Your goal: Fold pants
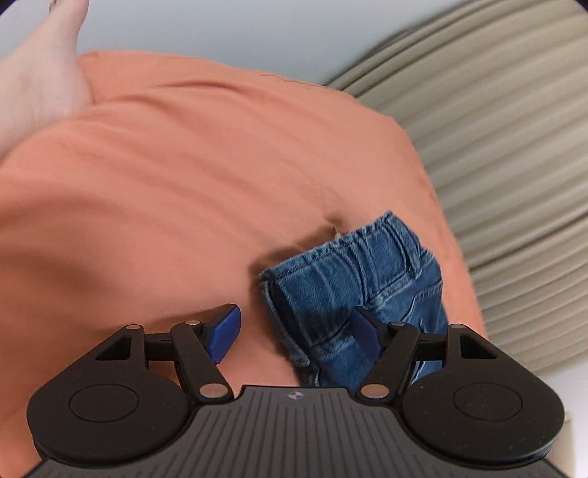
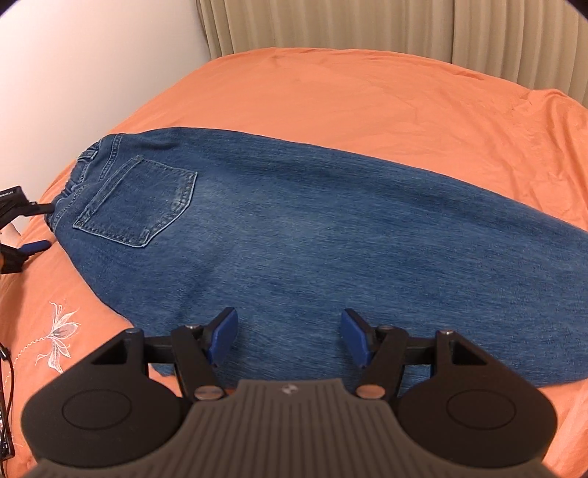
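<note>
Blue rubber pads of the right gripper (image 2: 287,336) stand apart just above the near edge of the blue denim pants (image 2: 312,235), with nothing between them. These pants lie flat on the orange bed sheet (image 2: 367,95), already folded leg on leg, back pocket up. Their long axis runs across the right wrist view: waistband at the far left, leg ends to the right, beyond the picture edge.

From the left wrist view, the left gripper (image 1: 296,332) is also open. One pad hangs over the waistband corner, the other over bare sheet, and neither presses the cloth. So I judge that the left hand is nearer to the waist and the right hand nearer to the middle of the legs; the next fold likely brings one end over the other along this axis.

Behind the bed hang beige pleated curtains (image 2: 330,22). A white embroidered flower (image 2: 58,336) decorates the sheet. No readable writing shows.
</note>
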{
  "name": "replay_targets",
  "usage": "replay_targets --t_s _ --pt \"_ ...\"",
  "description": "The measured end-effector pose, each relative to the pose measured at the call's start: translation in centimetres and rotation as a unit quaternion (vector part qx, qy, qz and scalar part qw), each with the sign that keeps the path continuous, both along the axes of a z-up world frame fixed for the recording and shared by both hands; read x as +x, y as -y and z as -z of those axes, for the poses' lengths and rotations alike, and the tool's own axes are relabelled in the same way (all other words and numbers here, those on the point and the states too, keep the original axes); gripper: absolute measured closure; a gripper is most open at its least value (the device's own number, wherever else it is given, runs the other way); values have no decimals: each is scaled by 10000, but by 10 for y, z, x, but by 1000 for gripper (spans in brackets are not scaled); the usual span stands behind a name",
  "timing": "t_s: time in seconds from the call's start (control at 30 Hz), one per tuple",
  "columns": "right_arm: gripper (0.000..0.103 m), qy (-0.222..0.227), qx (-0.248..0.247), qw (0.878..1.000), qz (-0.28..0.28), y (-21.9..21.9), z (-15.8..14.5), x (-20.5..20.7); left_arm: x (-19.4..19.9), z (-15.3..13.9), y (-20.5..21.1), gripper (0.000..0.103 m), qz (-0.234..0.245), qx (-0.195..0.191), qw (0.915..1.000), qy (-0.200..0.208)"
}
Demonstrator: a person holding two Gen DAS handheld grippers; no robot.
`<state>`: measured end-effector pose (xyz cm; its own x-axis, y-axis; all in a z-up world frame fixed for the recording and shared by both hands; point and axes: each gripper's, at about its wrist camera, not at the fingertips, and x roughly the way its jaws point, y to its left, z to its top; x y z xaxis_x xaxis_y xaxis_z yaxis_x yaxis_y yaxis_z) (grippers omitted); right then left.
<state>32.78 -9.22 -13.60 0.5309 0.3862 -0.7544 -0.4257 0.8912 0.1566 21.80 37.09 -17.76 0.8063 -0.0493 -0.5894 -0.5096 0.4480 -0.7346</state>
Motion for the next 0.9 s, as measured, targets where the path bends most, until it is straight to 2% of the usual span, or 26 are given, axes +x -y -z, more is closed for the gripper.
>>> replay_targets --t_s 0.03,0.07,0.1,0.17,0.2,0.27,0.33,0.43,0.5,0.53,0.7,0.8,0.9 --pt "44 3 -38 10000 -6 -3 0 1 3 0 -2 31 29 -39 10000 51" --pt "44 5 -76 10000 -4 -3 0 2 8 0 -3 49 96 -67 9999 89" --pt "43 8 -118 9999 6 -4 0 2 13 -2 -5 60 155 -87 9998 56" --pt "42 1 -196 9998 35 -5 3 2 23 -11 -9 79 265 -45 9996 -32" --pt "42 5 -235 9997 39 -5 5 1 28 -20 -9 85 335 128 9993 -107" --pt "42 35 -310 9995 26 -6 9 2 31 -50 -2 87 542 660 9962 -157" --pt "42 26 -363 9993 24 -5 10 3 29 -85 12 88 759 1294 9885 -162" --pt "42 -18 -254 9997 35 0 6 4 32 -119 36 87 983 2292 9678 -337" --pt "42 -5 -225 9997 17 2 4 4 41 -116 45 87 1130 2832 9502 -639" --pt "42 -2 -210 9998 0 2 4 4 48 -108 44 87 1167 2911 9457 -855" --pt "42 -244 -237 9994 -73 3 21 9 70 -51 33 87 1261 2827 9377 -1580" --pt "42 -408 -497 9979 -4 4 38 17 79 -35 39 86 1282 2952 9305 -1747" --pt "41 -239 -876 9957 159 12 46 28 85 -33 44 84 1345 3035 9243 -1884"
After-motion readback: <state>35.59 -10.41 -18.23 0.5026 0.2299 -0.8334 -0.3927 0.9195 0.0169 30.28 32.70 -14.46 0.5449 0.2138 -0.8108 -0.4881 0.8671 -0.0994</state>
